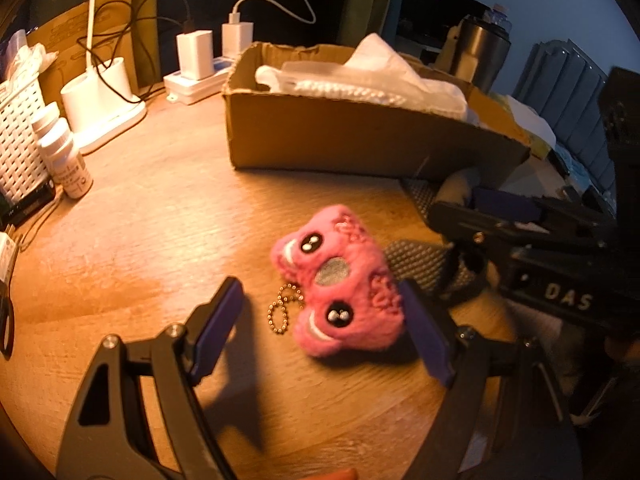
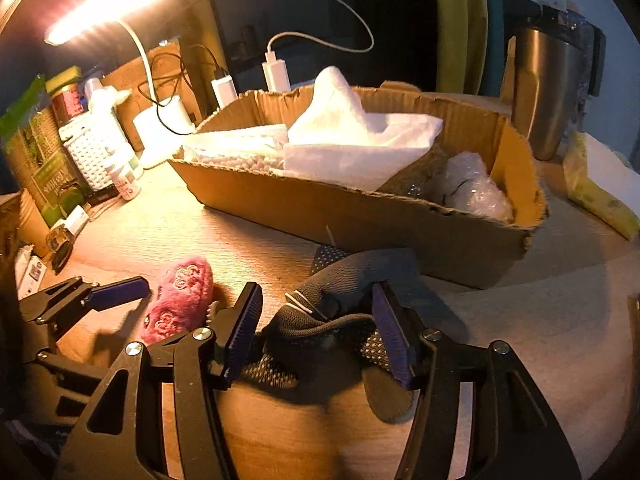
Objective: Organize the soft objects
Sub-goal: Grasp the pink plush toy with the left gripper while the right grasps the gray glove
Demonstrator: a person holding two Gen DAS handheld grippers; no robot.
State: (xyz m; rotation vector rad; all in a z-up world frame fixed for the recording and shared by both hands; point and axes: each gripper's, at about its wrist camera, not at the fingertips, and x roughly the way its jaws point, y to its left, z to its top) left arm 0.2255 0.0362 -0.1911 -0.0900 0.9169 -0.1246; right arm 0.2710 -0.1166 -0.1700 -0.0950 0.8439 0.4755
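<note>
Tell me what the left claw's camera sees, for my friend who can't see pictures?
A fuzzy pink plush toy with black bead eyes lies on the wooden table between the open fingers of the left claw, its little gold ball chain beside it. Behind sits a brown cardboard box holding white cloths.
</note>
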